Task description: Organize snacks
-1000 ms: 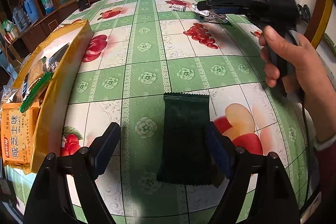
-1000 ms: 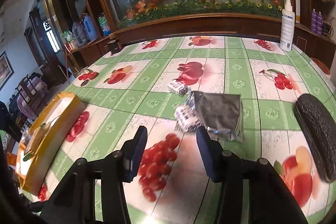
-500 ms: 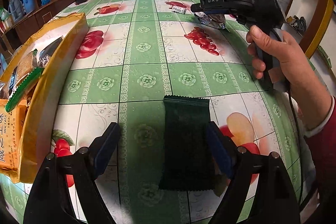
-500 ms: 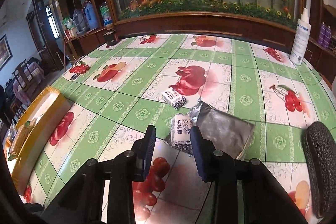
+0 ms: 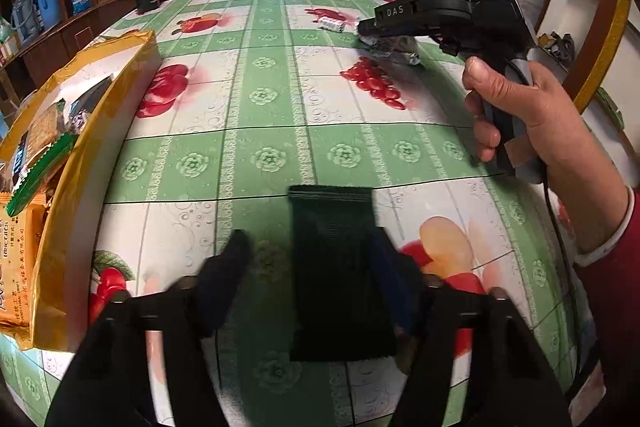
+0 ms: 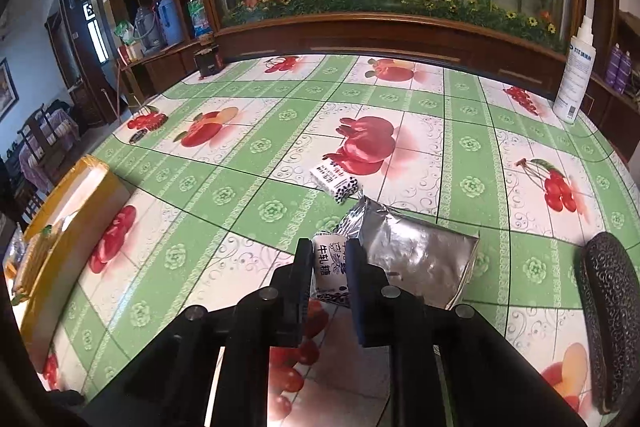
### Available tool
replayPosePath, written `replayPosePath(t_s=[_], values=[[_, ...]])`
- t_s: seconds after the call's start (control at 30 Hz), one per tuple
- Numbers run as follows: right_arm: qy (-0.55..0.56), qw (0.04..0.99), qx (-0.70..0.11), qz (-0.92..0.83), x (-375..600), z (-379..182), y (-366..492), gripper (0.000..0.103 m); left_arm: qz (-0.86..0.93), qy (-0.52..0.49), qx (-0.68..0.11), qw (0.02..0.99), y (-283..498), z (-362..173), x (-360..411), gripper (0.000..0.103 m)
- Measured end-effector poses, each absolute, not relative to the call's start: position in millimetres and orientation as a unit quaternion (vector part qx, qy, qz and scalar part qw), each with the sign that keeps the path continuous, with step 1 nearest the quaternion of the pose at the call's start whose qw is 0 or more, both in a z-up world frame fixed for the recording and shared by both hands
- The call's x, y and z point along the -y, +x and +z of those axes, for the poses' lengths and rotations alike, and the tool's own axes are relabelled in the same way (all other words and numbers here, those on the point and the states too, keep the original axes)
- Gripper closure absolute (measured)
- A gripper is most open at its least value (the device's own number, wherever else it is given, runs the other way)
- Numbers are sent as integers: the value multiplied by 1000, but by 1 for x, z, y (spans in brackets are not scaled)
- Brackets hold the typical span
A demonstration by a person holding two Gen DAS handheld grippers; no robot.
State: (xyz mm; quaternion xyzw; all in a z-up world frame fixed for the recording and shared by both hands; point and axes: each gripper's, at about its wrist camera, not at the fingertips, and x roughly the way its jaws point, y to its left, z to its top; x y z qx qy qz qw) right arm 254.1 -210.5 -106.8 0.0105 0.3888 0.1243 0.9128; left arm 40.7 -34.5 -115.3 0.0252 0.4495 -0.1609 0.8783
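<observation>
Blur is the big problem on our left gripper [image 5: 310, 267]: both fingers smear in the left wrist view, since the jaws are closing right now, so we can't tell if the pads touch anything yet. The dark green snack packet [image 5: 336, 275] lies flat on the fruit-print tablecloth [image 5: 264, 99] between those fingers; the right one sits just beside its edge, the left one looks clear of it with cloth showing in the gap.

Left of that packet sits the yellow box [image 5: 76, 163], cut off by the frame edge, with an orange biscuit pack [image 5: 16, 259] and a few other wrappers inside that we can't really make out.

Beyond the packet, our right hand [image 5: 516, 107] holds the right gripper [image 6: 329, 263]. In the right wrist view its jaws are narrow and closing, with a small white nougat candy [image 6: 330, 269] between the fingers and the pads up against its sides. From the left wrist view those fingertips are hidden behind the gripper body. A crumpled silver foil bag [image 6: 416, 263] lies just right of that candy, touching or nearly so. A second white candy [image 6: 334, 181] lies a bit farther back. A white spray bottle [image 6: 574, 71] stands at the far right rim of the table, and a dark textured thing [image 6: 612, 319] near the right edge is cut off; we can't tell what it is.
</observation>
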Motion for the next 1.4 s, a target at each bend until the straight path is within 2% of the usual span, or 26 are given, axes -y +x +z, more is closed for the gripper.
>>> replayPosePath(t_s=[0.03, 0.13, 0.3, 0.4, 0.5, 0.53, 0.57, 0.6, 0.93, 0.97, 1.0, 1.03, 1.07, 1.4], values=[[17, 913, -388, 128, 211, -105, 250, 90, -171, 22, -450, 876, 40, -115, 36, 66], [34, 913, -382, 138, 212, -100, 237, 100, -170, 28, -446, 878, 38, -114, 39, 66], [59, 911, -376, 157, 214, -92, 213, 101, -182, 5, -452, 873, 40, -113, 32, 71], [76, 910, -374, 162, 217, -88, 200, 101, -191, -9, -453, 871, 40, -112, 26, 82], [88, 908, -372, 171, 220, -86, 185, 101, -197, -19, -455, 868, 39, -113, 24, 84], [89, 908, -371, 173, 219, -86, 180, 101, -197, -18, -454, 869, 39, -112, 24, 87], [91, 908, -371, 175, 220, -86, 175, 101, -198, -17, -452, 870, 38, -111, 25, 99], [94, 907, -372, 176, 220, -87, 171, 101, -202, -18, -452, 869, 37, -111, 25, 102], [154, 893, -379, 187, 240, -94, 130, 102, -218, -36, -467, 856, 34, -112, 22, 103], [154, 893, -380, 186, 240, -95, 124, 102, -215, -33, -475, 853, 33, -111, 23, 96], [155, 893, -381, 186, 241, -95, 119, 102, -204, -25, -479, 853, 31, -112, 24, 85], [158, 891, -382, 187, 241, -96, 115, 102, -187, -13, -486, 854, 30, -112, 26, 40], [160, 890, -383, 188, 241, -97, 111, 102, -167, 3, -489, 856, 28, -112, 29, 5], [168, 891, -377, 189, 244, -100, 85, 101, -122, 37, -500, 856, 20, -121, 63, 2]])
